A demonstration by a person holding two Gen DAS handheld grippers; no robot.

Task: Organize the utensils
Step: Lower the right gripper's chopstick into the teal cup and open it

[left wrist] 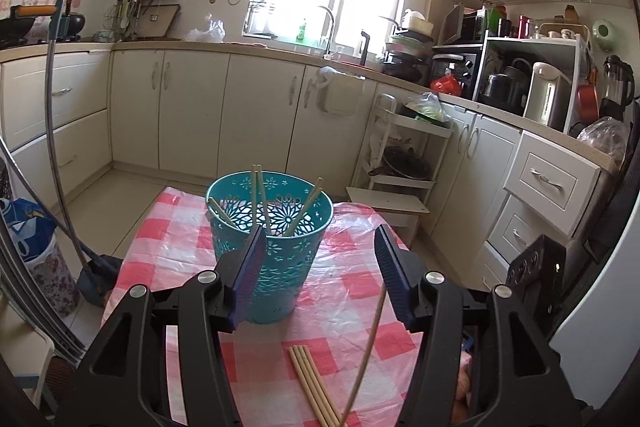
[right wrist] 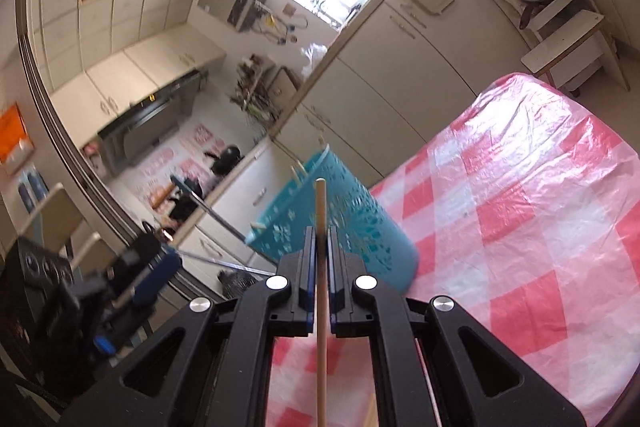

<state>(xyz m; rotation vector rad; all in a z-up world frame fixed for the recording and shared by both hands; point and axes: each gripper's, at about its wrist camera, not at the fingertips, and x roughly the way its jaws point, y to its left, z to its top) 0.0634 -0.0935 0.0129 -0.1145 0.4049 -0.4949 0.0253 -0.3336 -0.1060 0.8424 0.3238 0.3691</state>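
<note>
Ahead of my left tongs (left wrist: 318, 267) lies the table (left wrist: 360, 307), covered in a glossy, crinkled plastic cloth of pink and white checks; it fills the ground beneath both tools and runs out to the right of my right tongs (right wrist: 320, 247). On it, just beyond my left tongs' left finger, stands the teal plastic basket (left wrist: 276, 259), round, tapering downward, its wall pierced with flower-shaped cut-outs; that finger overlaps its near side in the left wrist view, though I cannot tell whether it touches. Inside the basket several pale wooden chopsticks (left wrist: 258, 199) lean at different angles against the rim, their tips poking above it. From the right wrist view the same basket sits directly past my fingertips, tilted in the frame by the camera's roll.

My left tongs stand wide apart, gripping nothing; between and below their fingers, near me, a small bundle of loose chopsticks (left wrist: 310, 383) lies flat on the cloth, side by side, round, smooth and straw-coloured.

My right tongs are pinched narrow on a single chopstick (right wrist: 321, 211); the blue pads (right wrist: 307, 267) clamp it mid-shaft, its blunt end pointing forward toward the basket's rim, its other end running back under the tool. The same stick shows in the left view as a thin pale line beside the right finger.
</note>
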